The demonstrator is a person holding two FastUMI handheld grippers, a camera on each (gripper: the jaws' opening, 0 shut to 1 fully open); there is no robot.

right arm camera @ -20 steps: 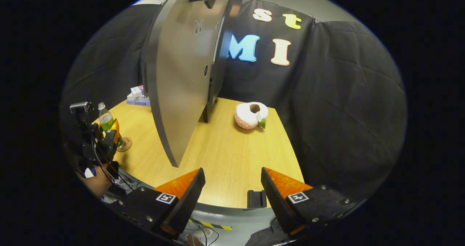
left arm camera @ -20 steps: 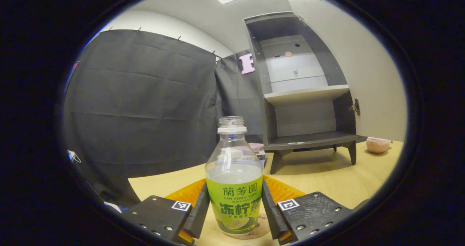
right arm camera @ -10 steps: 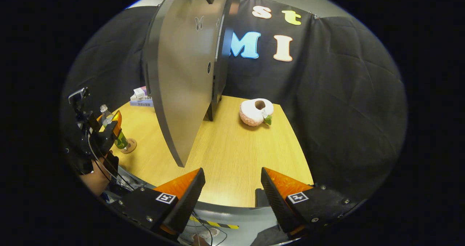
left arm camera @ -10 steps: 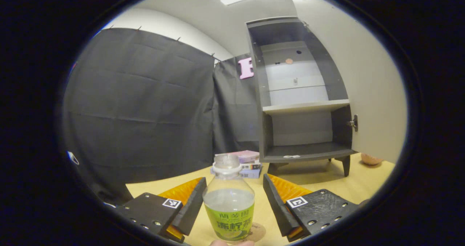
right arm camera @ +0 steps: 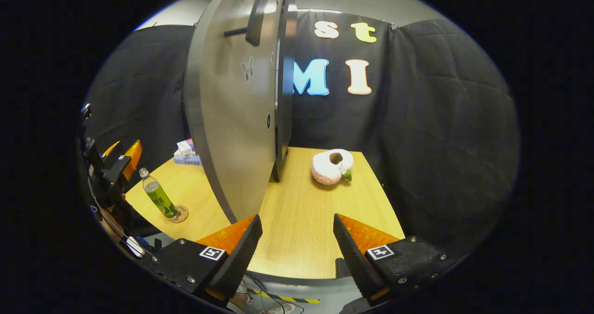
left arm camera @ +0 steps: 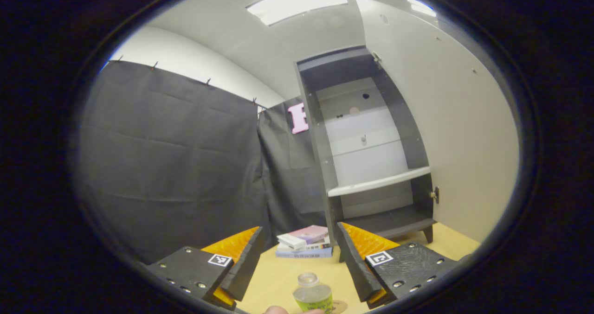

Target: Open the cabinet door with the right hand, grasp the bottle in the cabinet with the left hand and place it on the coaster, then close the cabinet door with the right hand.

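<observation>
Door is what counts now, with the bottle already upright on the coaster near the table's left edge. Right gripper hangs at the near edge, fingers spread and empty — the door's free edge just ahead and to its left, its long edge vertical, its handle high up. Left gripper is released too, spread wide above the bottle and clear of it. I'd say the right hand is far nearer the door — a push leftward should swing it toward the cabinet.
</observation>
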